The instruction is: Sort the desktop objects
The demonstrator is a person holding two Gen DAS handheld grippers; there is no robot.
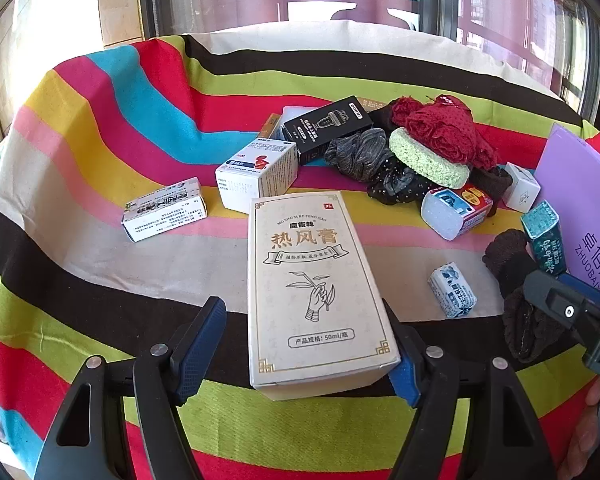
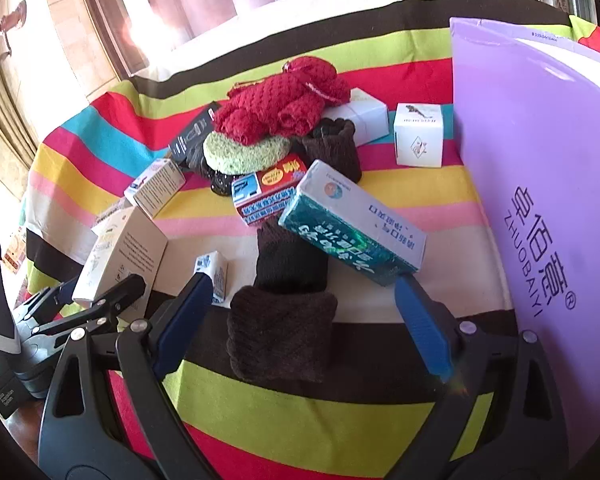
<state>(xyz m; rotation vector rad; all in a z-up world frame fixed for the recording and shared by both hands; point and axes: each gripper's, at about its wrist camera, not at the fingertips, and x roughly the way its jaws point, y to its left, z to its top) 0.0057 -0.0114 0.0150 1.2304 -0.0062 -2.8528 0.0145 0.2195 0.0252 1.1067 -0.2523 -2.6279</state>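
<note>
Between the jaws of the left gripper (image 1: 302, 354) a tall cream cardboard box with gold lettering and a drawn hand holding a sprig (image 1: 318, 288) is seen lying on the striped cloth-covered bench (image 1: 100, 128). The right pad touches its side and the left pad sits a bit off it, so it's not clamped. Over on the right gripper (image 2: 304, 308), the jaws are spread wide with nothing gripped, and a dark brown knitted sock (image 2: 282, 332) is framed between them on the bench. A teal and white carton (image 2: 356, 228) is propped tilted on that sock's far end. Further back, a red crocheted piece (image 2: 276, 104) is piled on a green round sponge (image 2: 246, 152).
</note>
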